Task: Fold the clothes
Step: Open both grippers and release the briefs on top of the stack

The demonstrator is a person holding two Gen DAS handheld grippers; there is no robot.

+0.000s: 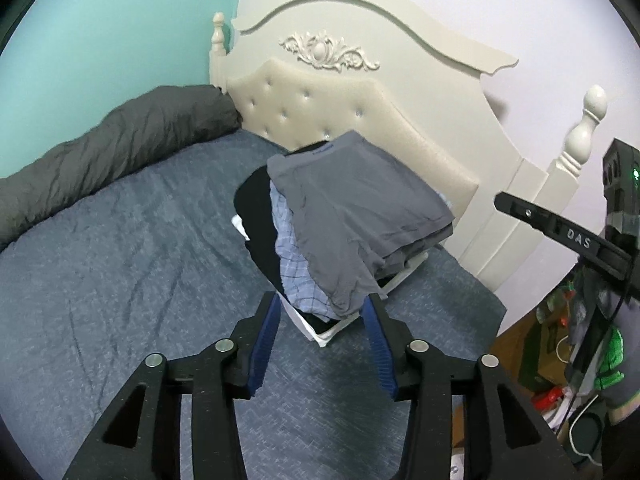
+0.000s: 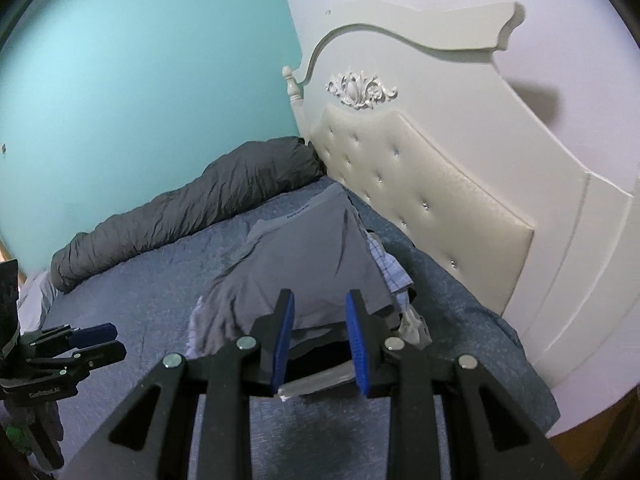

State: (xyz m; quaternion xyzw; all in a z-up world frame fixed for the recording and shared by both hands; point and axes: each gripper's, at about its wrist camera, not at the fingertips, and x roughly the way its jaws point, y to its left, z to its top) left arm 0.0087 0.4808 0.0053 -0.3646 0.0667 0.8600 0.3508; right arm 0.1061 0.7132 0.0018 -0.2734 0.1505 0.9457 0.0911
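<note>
A stack of folded clothes lies on the blue bed sheet (image 1: 120, 280) close to the headboard. Grey shorts (image 1: 360, 216) are on top, with a blue plaid piece (image 1: 296, 276), a black piece (image 1: 256, 216) and a white piece (image 1: 332, 332) beneath. My left gripper (image 1: 322, 298) is open just short of the stack's near corner, with nothing between its pads. My right gripper (image 2: 320, 300) is also open, near the grey shorts (image 2: 304, 256), holding nothing. In the left wrist view one of the right gripper's fingers (image 1: 560, 232) shows well to the right of the stack. The left gripper (image 2: 118, 340) sits far left in the right wrist view.
A rolled dark grey duvet (image 1: 120, 148) lies along the turquoise wall. The cream tufted headboard (image 1: 320, 96) stands right behind the stack. Beyond the bed's right edge (image 2: 520, 380) there is cluttered floor (image 1: 560, 340) with cables and green items.
</note>
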